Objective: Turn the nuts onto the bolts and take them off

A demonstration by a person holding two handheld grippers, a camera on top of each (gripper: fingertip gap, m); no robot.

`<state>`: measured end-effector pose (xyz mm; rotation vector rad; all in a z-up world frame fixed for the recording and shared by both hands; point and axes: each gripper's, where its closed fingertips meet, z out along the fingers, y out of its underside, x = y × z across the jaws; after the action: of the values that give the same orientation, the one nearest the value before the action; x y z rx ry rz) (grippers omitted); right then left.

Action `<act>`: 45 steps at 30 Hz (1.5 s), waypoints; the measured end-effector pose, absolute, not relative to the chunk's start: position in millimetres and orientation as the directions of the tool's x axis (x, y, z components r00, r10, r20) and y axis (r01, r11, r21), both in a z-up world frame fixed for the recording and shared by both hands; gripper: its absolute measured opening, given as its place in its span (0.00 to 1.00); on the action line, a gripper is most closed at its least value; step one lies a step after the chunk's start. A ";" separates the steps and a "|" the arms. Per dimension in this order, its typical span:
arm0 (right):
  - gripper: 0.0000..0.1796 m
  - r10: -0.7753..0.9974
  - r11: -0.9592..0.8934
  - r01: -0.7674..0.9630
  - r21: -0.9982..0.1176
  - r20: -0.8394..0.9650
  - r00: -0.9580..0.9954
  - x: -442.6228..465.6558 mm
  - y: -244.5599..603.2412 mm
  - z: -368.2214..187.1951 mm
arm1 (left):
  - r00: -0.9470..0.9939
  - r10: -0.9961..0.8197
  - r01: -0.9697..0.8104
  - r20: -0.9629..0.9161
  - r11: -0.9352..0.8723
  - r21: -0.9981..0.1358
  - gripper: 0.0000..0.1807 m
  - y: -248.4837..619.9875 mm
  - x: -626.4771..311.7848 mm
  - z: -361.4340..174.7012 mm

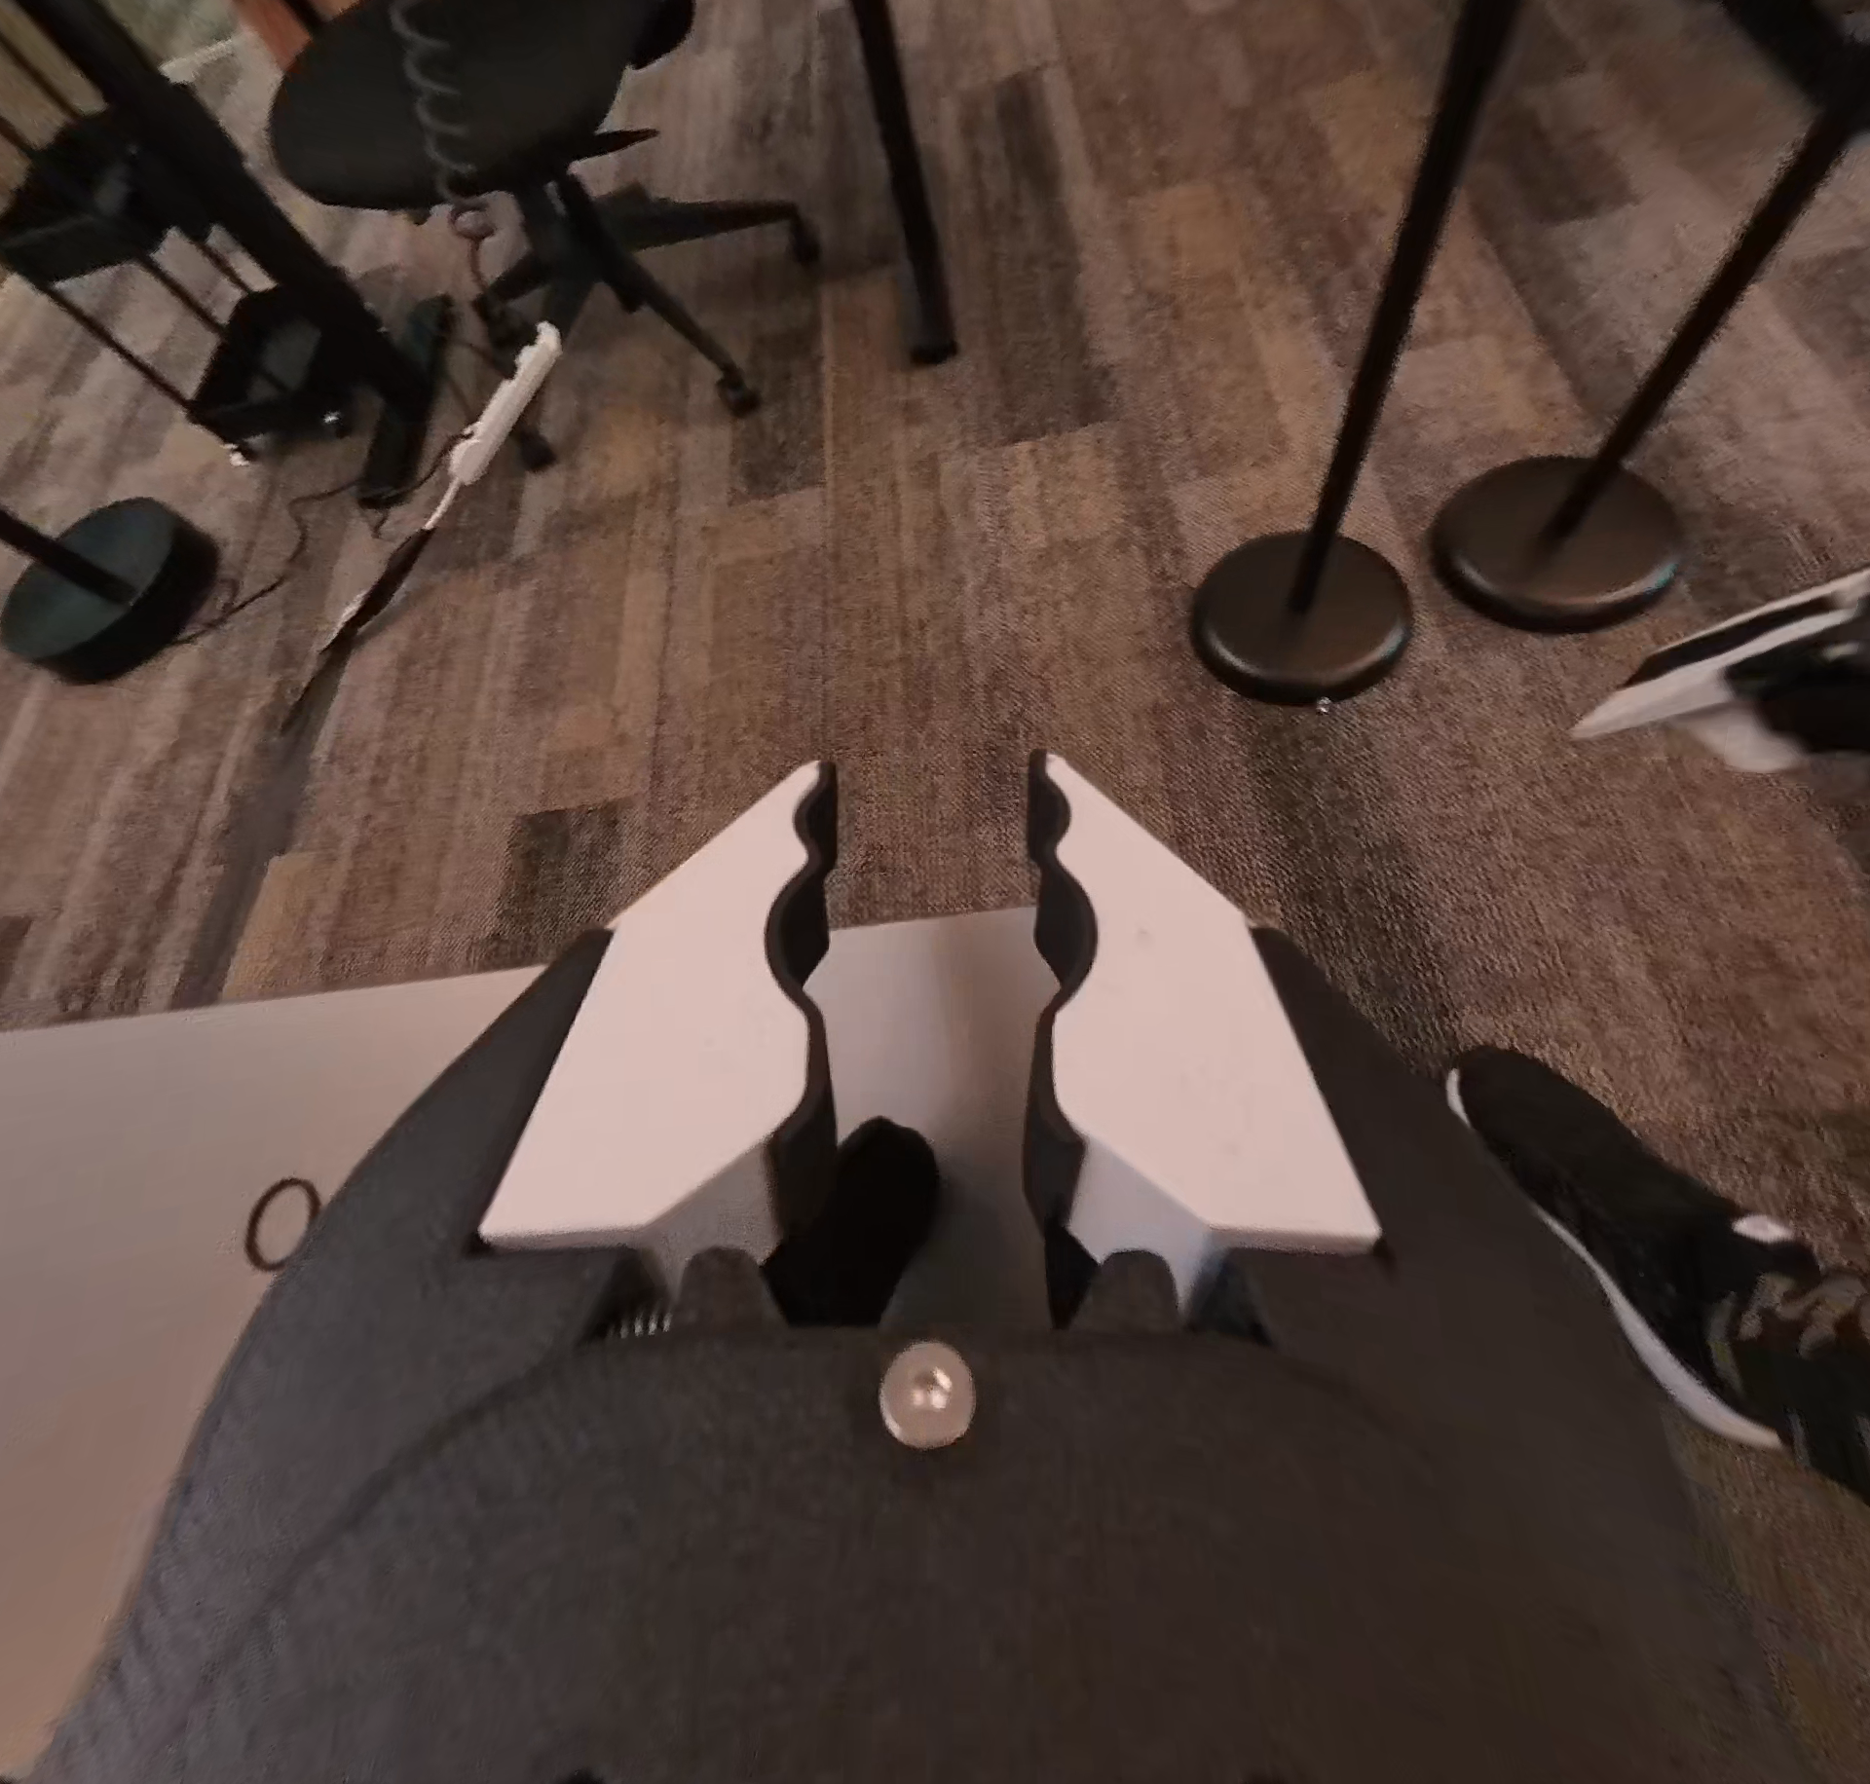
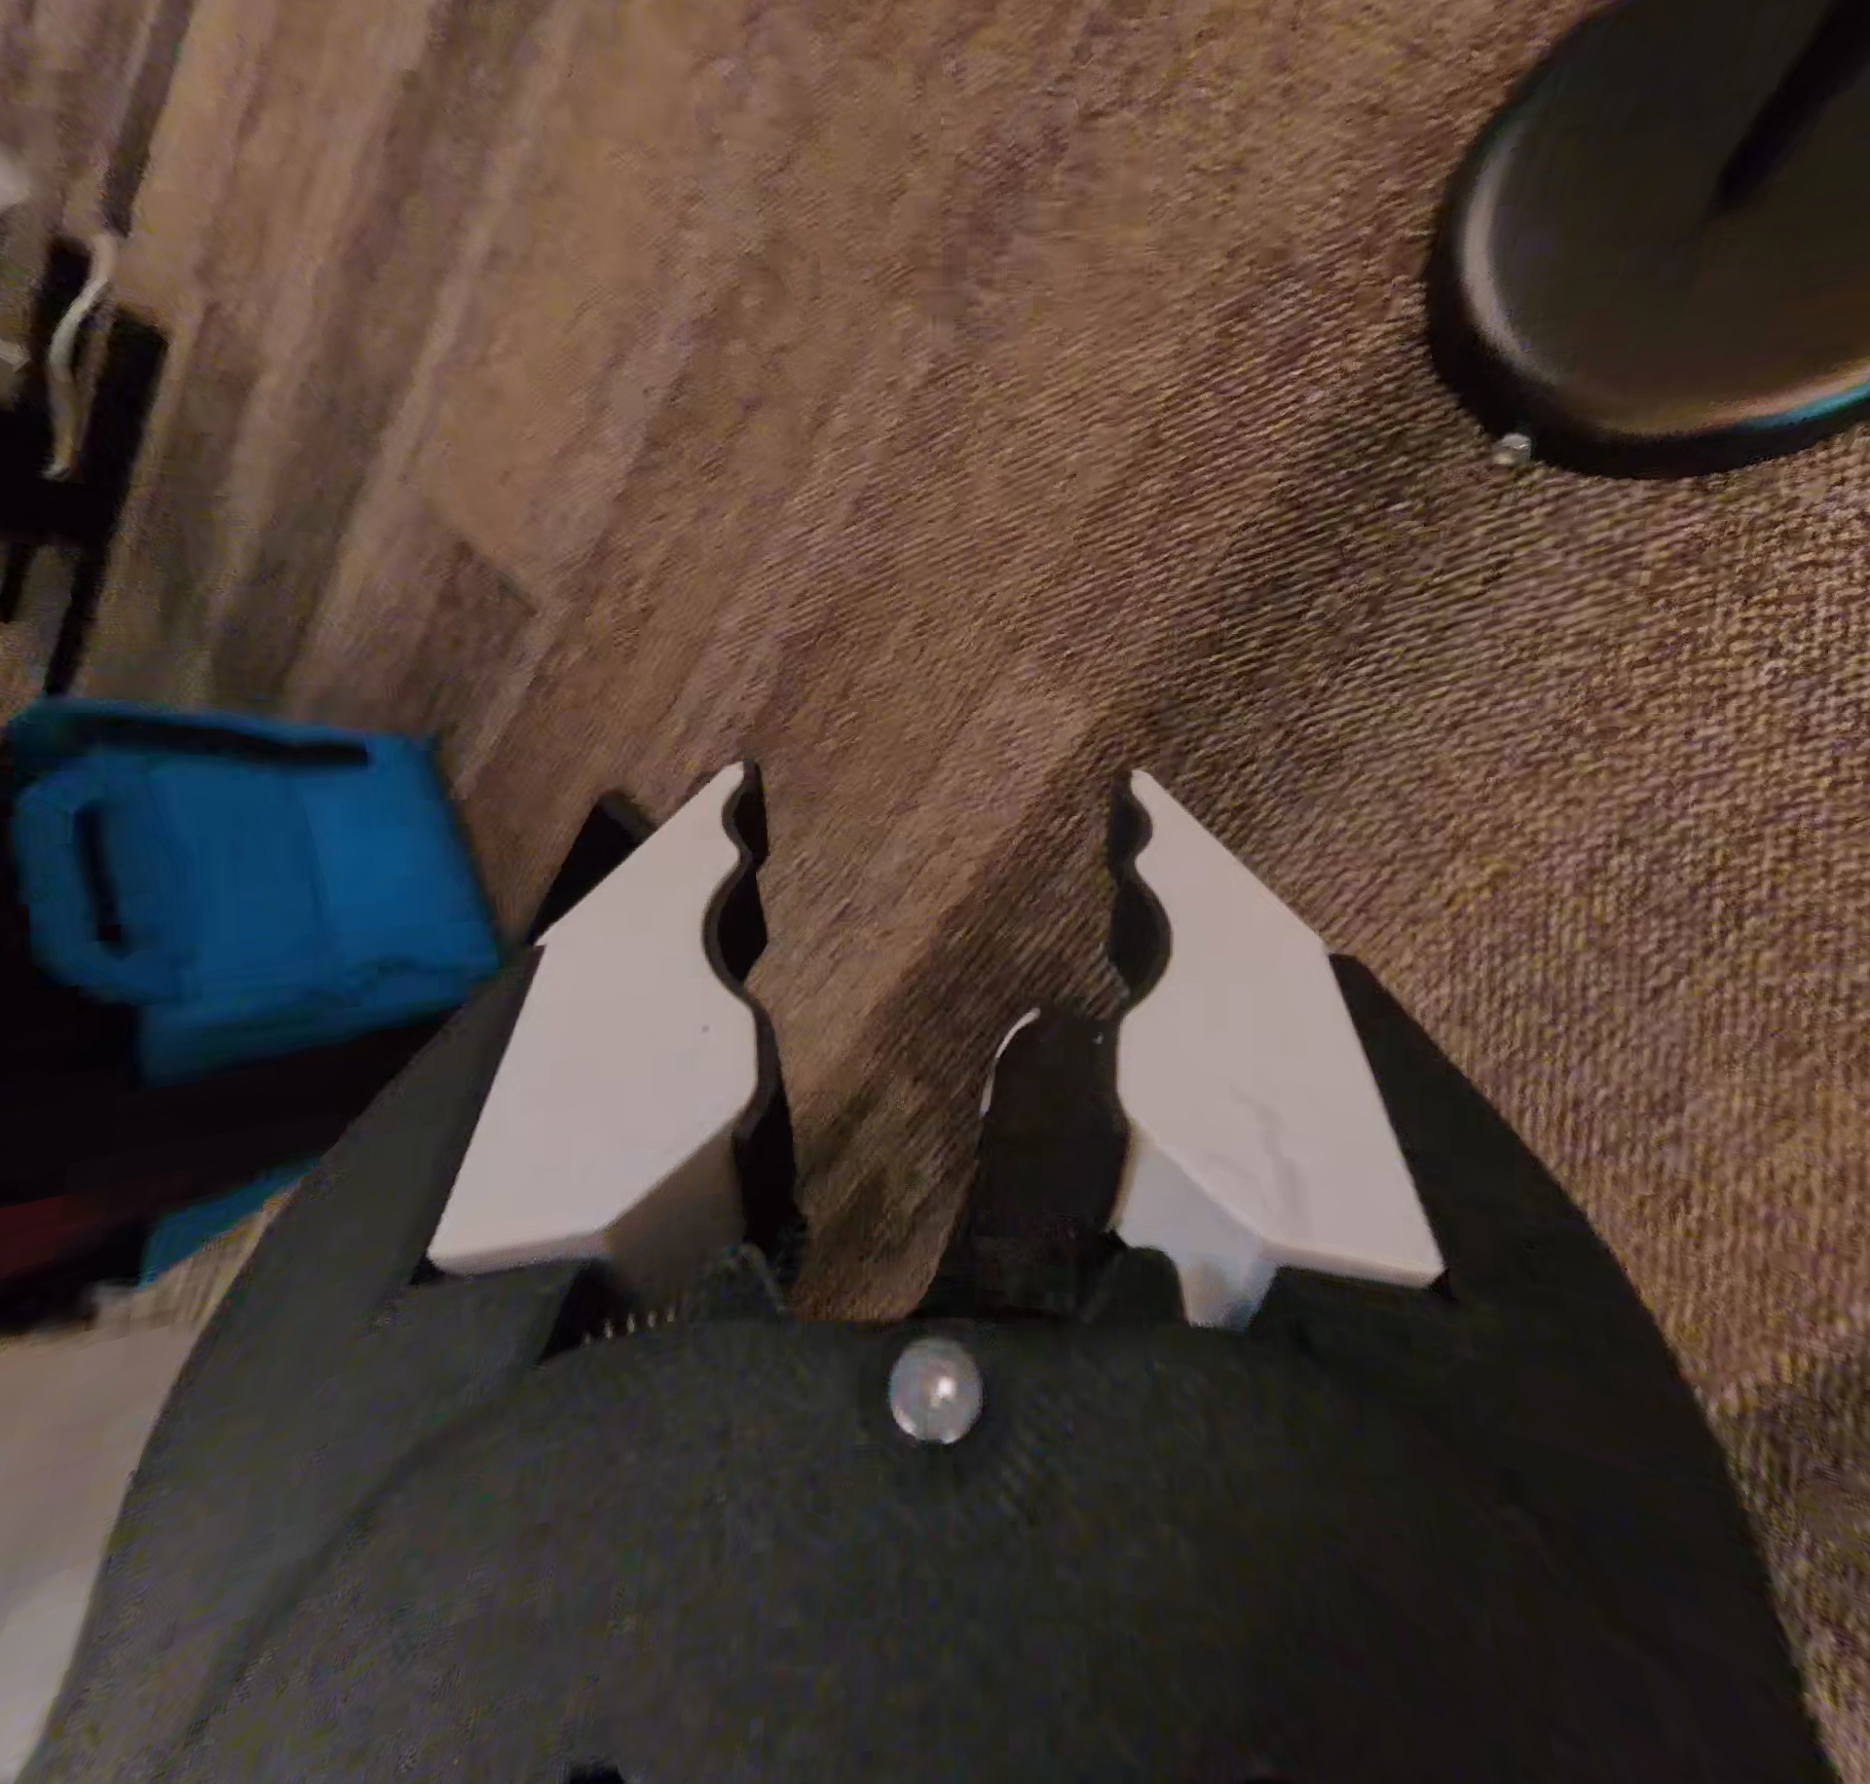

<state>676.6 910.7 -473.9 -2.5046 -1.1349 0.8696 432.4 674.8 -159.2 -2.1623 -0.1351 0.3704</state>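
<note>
Both claws, left claw [image 1: 932, 774] and right claw [image 2: 936, 789], point downward, jaws parted and empty.

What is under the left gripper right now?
Under the open left gripper lie a white table edge, a thin black ring on it, and carpet beyond. The gripper body hides the rest; no nuts or bolts show.

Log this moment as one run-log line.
left gripper: open, empty, above white table edge | right gripper: open, empty, over carpet | small nut or bolt by stand base | no nut held
</note>
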 end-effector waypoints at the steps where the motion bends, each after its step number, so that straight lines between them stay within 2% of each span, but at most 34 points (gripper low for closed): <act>1: 0.37 0.729 -0.685 0.580 -0.441 -0.412 0.547 666.2 938.4 -507.1 | 0.942 0.262 -0.019 -0.208 -0.578 -0.816 0.20 675.2 426.8 -158.8; 4: 0.36 0.645 -0.763 0.518 -0.386 -0.397 0.653 649.3 1013.2 -600.8 | 0.924 0.308 0.015 -0.227 -0.623 -0.782 0.21 674.1 417.3 -167.2; 9: 0.31 0.533 -0.842 0.435 -0.319 -0.367 0.763 632.3 1099.6 -726.1 | 0.892 0.342 0.015 -0.296 -0.676 -0.736 0.20 673.6 408.4 -175.3; 13: 0.30 0.515 -0.854 0.455 -0.251 -0.295 0.804 627.1 1134.9 -802.5 | 0.869 0.343 -0.006 -0.357 -0.713 -0.701 0.19 674.4 404.6 -180.3; 16: 0.28 0.486 -0.870 0.436 -0.231 -0.256 0.836 629.2 1151.7 -836.7 | 0.862 0.353 0.000 -0.365 -0.719 -0.695 0.17 674.1 401.3 -181.0; 24: 0.24 0.454 -0.887 0.419 -0.191 -0.207 0.867 631.4 1163.7 -879.2 | 0.850 0.374 0.018 -0.371 -0.725 -0.688 0.14 674.4 396.4 -181.8; 29: 0.17 0.400 -0.912 0.368 -0.180 -0.196 0.895 634.6 1169.7 -882.1 | 0.849 0.384 0.032 -0.364 -0.724 -0.689 0.14 673.7 394.6 -182.1; 32: 0.17 0.385 -0.920 0.358 -0.160 -0.196 0.902 635.3 1169.6 -882.1 | 0.848 0.387 0.037 -0.362 -0.724 -0.689 0.13 673.4 393.8 -182.4; 33: 0.15 0.384 -0.921 0.359 -0.152 -0.196 0.902 635.8 1169.4 -882.1 | 0.848 0.390 0.041 -0.358 -0.723 -0.690 0.13 673.3 393.5 -182.5; 35: 0.03 0.374 -0.926 0.350 -0.141 -0.232 0.898 634.1 1167.2 -881.4 | 0.847 0.392 0.042 -0.360 -0.724 -0.689 0.13 673.1 393.0 -182.5; 39: 0.03 0.408 -0.913 0.389 -0.122 -0.275 0.871 629.2 1156.9 -880.9 | 0.848 0.394 0.047 -0.355 -0.722 -0.690 0.13 672.9 392.5 -182.8; 45: 0.03 0.410 -0.912 0.381 -0.153 -0.378 0.830 619.0 1150.0 -862.7 | 0.848 0.394 0.049 -0.354 -0.723 -0.689 0.13 672.7 391.8 -183.3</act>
<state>619.0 1150.0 -862.7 -2.9374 -0.6357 0.6307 391.8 672.7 -183.3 -2.3167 -0.3203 0.6371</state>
